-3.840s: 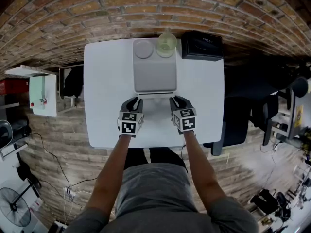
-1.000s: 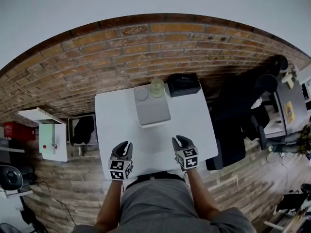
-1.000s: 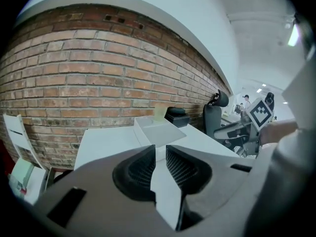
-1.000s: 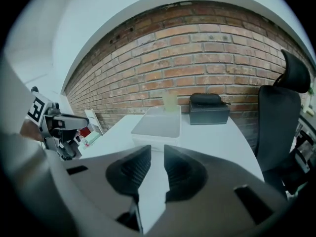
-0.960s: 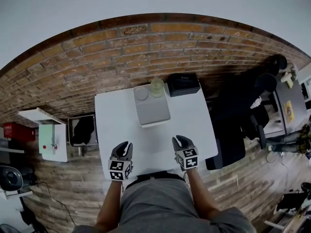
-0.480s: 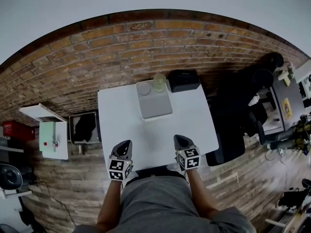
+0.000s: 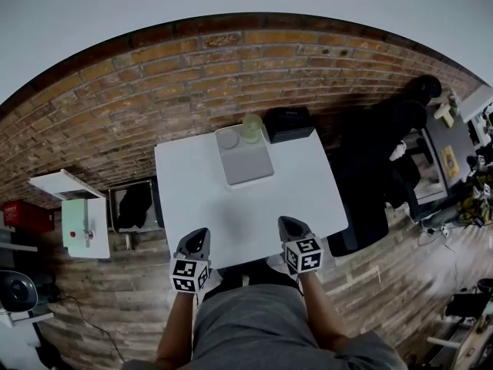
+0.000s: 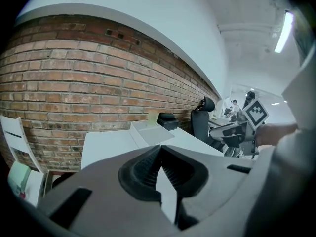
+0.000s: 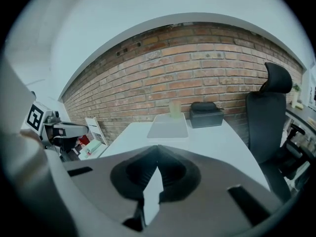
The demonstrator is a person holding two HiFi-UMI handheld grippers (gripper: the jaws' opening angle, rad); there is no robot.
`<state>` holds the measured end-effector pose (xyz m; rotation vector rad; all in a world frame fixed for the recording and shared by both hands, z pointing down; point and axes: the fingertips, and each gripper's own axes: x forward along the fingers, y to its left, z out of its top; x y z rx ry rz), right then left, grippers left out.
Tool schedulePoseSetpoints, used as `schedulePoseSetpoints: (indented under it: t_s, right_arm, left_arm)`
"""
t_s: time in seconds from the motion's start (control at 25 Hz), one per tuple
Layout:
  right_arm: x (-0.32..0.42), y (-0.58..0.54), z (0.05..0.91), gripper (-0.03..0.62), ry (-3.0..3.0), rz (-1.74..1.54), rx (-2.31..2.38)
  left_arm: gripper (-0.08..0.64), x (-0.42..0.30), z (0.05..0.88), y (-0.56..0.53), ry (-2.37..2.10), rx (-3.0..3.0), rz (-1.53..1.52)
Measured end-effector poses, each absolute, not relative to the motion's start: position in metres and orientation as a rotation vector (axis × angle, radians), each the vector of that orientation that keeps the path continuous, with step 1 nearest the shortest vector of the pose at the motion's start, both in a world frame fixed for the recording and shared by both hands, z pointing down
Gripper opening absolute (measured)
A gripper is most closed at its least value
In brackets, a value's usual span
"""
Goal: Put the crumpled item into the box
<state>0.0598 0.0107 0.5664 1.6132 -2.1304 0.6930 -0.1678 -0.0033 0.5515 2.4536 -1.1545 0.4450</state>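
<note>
1. Head view: left gripper (image 7: 196, 237) and right gripper (image 7: 290, 225), open a second ago, now shut and empty at the table's (image 7: 254, 210) near edge; grey box (image 7: 245, 160) far side, well apart.
2. Left gripper view: jaws together, nothing between.
3. Right gripper view: likewise; crumpled item not made out, likely no grasp under way.

The table (image 7: 254, 206) has a smooth, matt white top. On it, the grey box (image 7: 245, 164) looks like matt plastic, the pale green cup (image 7: 252, 128) is translucent, and the black case (image 7: 289, 123) is matt. The wall (image 7: 231, 68) is rough red brick and the floor (image 7: 92, 284) is worn wood planks. The left gripper (image 8: 160, 148) and right gripper (image 9: 158, 147) have matt grey plastic shells with ribbed black pads (image 8: 145, 169). The shirt (image 7: 246, 322) is grey cloth.
</note>
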Motion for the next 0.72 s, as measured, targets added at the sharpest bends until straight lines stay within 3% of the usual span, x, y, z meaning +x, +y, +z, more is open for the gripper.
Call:
schedulePoseSetpoints:
  t_s: [0.72]
  right_arm:
    - [0.067, 0.067, 0.534, 0.003, -2.166, 0.638, 1.635]
  left_arm:
    - [0.005, -0.175, 0.528, 0.045, -1.230, 2.440, 0.376]
